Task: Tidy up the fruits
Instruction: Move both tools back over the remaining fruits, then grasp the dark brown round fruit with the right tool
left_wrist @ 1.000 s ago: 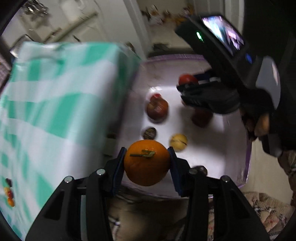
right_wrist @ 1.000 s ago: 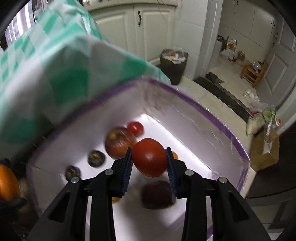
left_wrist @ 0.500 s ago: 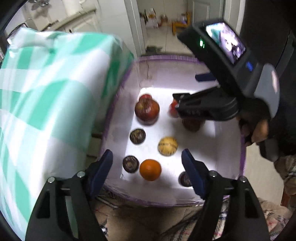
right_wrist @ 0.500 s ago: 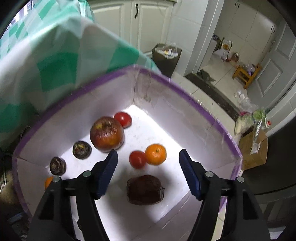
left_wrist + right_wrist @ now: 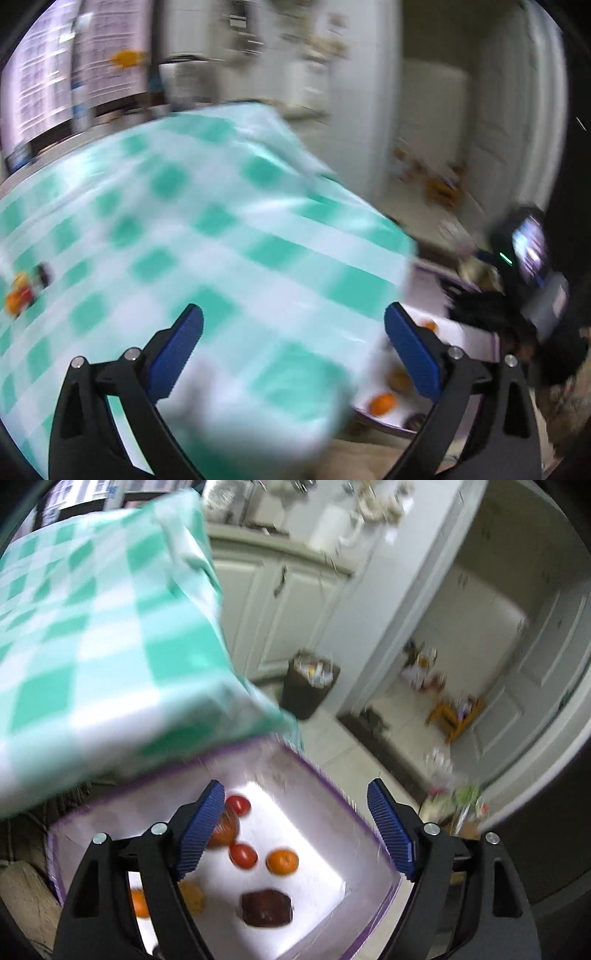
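Observation:
A white box with a purple rim (image 5: 334,781) sits on the floor beside a table under a green-checked cloth (image 5: 85,627). In it lie two tomatoes (image 5: 243,854), an orange (image 5: 282,861), a dark red fruit (image 5: 266,912), a brownish round fruit (image 5: 225,829) and a second orange (image 5: 139,902). My right gripper (image 5: 295,797) hangs above the box, jaws opening, nothing between them. In the blurred left wrist view my left gripper (image 5: 291,325) hovers over the cloth (image 5: 221,240), jaws opening wide and empty. A few small fruits (image 5: 20,295) lie at the cloth's far left.
The box (image 5: 432,284) shows at the left view's right edge, with an orange (image 5: 382,402) in it and the right gripper's body (image 5: 480,306) above. A dark waste bin (image 5: 310,686) stands by white cabinets (image 5: 280,602). A small wooden stool (image 5: 456,712) stands in the doorway.
Both grippers opened and let go: the orange and the tomato now lie in the box. Both rose; the left one swung away from the box to over the table.

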Demonstrator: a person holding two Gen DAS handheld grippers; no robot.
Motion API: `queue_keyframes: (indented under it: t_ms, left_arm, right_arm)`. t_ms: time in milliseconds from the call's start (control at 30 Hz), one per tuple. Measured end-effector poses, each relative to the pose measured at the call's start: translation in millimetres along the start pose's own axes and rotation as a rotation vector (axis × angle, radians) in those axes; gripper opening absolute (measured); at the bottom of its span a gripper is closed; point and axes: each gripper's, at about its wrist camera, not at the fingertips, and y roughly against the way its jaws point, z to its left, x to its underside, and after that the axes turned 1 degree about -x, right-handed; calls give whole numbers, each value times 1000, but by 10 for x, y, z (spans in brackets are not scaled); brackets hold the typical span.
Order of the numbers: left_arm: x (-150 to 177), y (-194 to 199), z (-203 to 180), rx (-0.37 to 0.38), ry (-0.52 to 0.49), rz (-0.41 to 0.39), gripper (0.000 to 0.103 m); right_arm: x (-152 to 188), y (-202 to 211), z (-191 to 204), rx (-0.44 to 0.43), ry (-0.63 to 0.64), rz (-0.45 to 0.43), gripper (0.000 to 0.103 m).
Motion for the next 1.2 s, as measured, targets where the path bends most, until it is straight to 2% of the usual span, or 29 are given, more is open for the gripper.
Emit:
queue_keyframes:
  t_ms: [200,333,433,533,667,767,1000,1100,1200]
  left_arm:
    - [69,292,992,-190,188,-32,101]
    - [201,453,1494,-278,262,-29,101]
    - [274,419,1805,-363,246,13,101]
    - [332,358,2157,-448,250,55,101]
    - [379,277,2651,-498,341,94,101]
    - [400,225,3030,-551,398,113,101]
    - [547,441,3602,-557,628,36,101]
    - [654,570,3721,-560,705,5,101]
    - [681,586,3794,-557,727,1,101]
  right_arm:
    - [-304,370,445,-28,118,-109,83]
    - [-472,535,847,-66,211,-146,86]
    - [-631,614,1221,-151,275,-168,86]
    - [-877,683,1583,-319,276,-162,86]
    - [-1237,619,2185,-554,249,-104,86]
    - [-1481,560,2721,-633,273,-84,86]
    - [-2040,502,3773,-742,330,-86,86]
    - [-2229,469,4208,-743,401,-93,80]
    - [-2407,438,4587,-759,449,-88,72]
